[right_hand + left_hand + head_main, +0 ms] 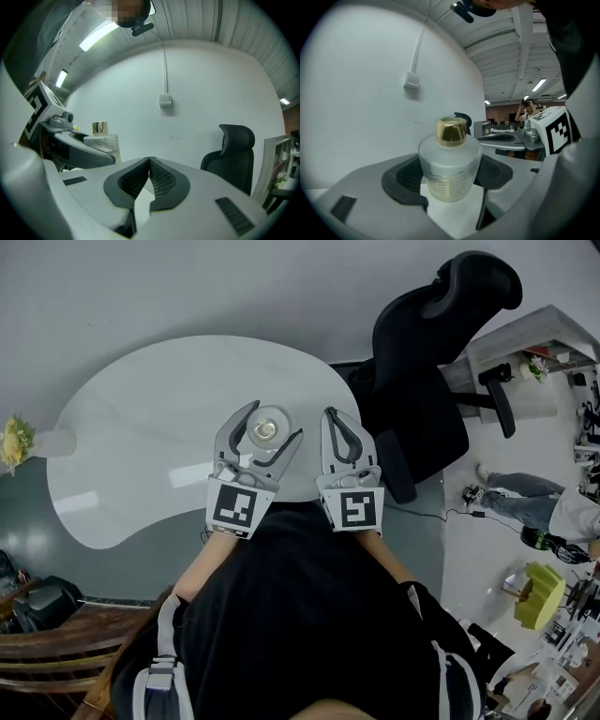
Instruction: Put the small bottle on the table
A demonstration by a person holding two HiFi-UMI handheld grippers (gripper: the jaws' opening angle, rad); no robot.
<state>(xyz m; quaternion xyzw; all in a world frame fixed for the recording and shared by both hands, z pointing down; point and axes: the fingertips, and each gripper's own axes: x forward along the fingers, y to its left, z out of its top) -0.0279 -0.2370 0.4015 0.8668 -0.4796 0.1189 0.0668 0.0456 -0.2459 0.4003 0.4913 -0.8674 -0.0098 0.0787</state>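
The small bottle [267, 428] is frosted glass with a gold cap. It sits between the jaws of my left gripper [277, 419], near the white table's [141, 437] front edge. In the left gripper view the bottle [450, 164] stands upright, both dark pads [401, 180] pressing its sides, with the white tabletop [454, 218] showing just below it. Whether its base touches the table I cannot tell. My right gripper [331, 414] hovers just to the right, its jaws shut and empty [150, 161]. From there I see the bottle [106, 140] at the left.
A black office chair [422, 362] stands close to the table's right end. A wooden bench [56, 652] is at lower left, yellow flowers [14, 442] at far left. A desk [534, 343] and a person [562, 512] are off to the right.
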